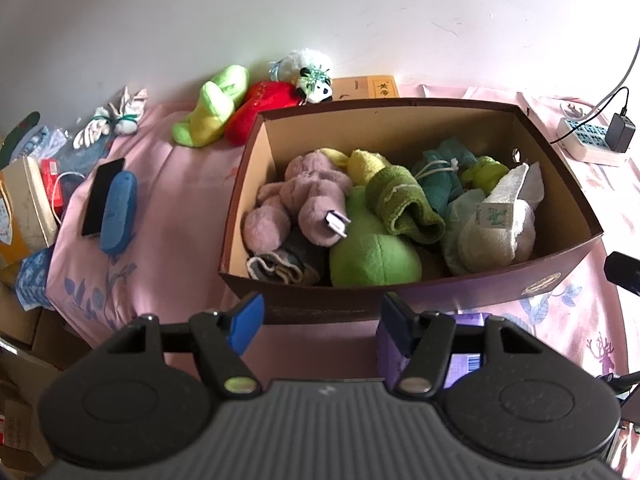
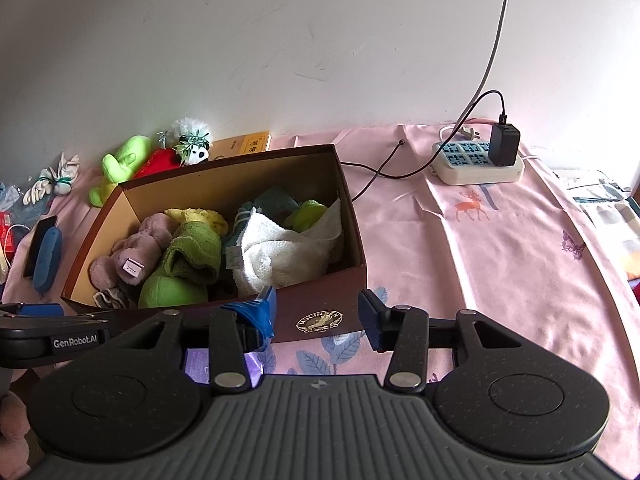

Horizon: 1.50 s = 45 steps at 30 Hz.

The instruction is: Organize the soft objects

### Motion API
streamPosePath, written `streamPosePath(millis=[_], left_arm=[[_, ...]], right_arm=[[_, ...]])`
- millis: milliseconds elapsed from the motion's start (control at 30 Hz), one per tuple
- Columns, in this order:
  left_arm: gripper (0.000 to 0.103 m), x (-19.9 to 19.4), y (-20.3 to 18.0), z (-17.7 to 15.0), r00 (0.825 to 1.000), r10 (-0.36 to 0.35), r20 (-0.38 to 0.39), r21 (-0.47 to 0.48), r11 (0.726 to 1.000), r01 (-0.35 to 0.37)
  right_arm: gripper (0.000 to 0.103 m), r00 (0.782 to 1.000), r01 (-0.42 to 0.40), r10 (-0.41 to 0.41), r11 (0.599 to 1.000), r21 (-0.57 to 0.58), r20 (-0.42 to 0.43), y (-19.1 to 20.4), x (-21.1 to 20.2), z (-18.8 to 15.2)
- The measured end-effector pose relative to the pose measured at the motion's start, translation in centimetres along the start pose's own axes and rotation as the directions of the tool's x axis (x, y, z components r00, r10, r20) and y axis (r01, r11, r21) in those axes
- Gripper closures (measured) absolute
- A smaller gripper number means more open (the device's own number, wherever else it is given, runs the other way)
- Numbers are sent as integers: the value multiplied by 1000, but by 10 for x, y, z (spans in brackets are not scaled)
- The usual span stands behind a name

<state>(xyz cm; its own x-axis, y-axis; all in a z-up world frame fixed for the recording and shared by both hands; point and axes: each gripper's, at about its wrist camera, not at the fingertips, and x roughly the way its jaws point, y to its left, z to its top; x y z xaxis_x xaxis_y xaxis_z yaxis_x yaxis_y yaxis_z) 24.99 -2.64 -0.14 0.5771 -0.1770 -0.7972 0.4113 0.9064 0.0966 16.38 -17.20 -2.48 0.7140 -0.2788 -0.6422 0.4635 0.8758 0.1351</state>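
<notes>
A: Reaching for the leftovers next? Start at your far left: the white glove bundle (image 1: 107, 123) lies well apart from the box (image 1: 408, 300), near the phone (image 1: 102, 196) and the blue case (image 1: 118, 212). Sweep low there and I'd expect you to knock the phone off the pink cloth (image 1: 180, 208).

B: And the plush toys behind the box?

A: The lime-green plush (image 1: 212, 106), the red plush (image 1: 260, 108) and the little panda (image 1: 316, 86) sit together against the wall, just beside the box's back-left corner. They touch each other, so pinching 1 may drag another along, or drop it behind the box.

B: What about my tongs?

A: Your left tongs (image 1: 320, 316) are spread wide and hold nothing, hovering just in front of the box's near wall, with a purple carton (image 1: 468, 356) right under the right-hand finger. Dip down and you could clip it. Your right tongs (image 2: 316, 314) are also spread wide and hold nothing, near the box's front-right corner.

B: Is the box itself a worry?

A: Yes. It's already heaped: mauve plush (image 1: 304, 196), green ball plush (image 1: 372, 260), green towel (image 1: 404, 204), white towel (image 2: 280, 248). Anything more piled on the right side may roll out over the rim. Further right, the charger cable (image 2: 380, 168) trails from the power strip (image 2: 476, 164) towards the box; a wide right-hand swing could snag it.
</notes>
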Motion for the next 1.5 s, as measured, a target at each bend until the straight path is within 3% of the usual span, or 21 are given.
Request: streamPosePath(millis=[1500], left_arm=[[39, 1, 0, -1, 1000, 11, 11, -8, 1000, -11]], right_arm=[[73, 999, -35, 36, 999, -36, 40, 8, -4, -4]])
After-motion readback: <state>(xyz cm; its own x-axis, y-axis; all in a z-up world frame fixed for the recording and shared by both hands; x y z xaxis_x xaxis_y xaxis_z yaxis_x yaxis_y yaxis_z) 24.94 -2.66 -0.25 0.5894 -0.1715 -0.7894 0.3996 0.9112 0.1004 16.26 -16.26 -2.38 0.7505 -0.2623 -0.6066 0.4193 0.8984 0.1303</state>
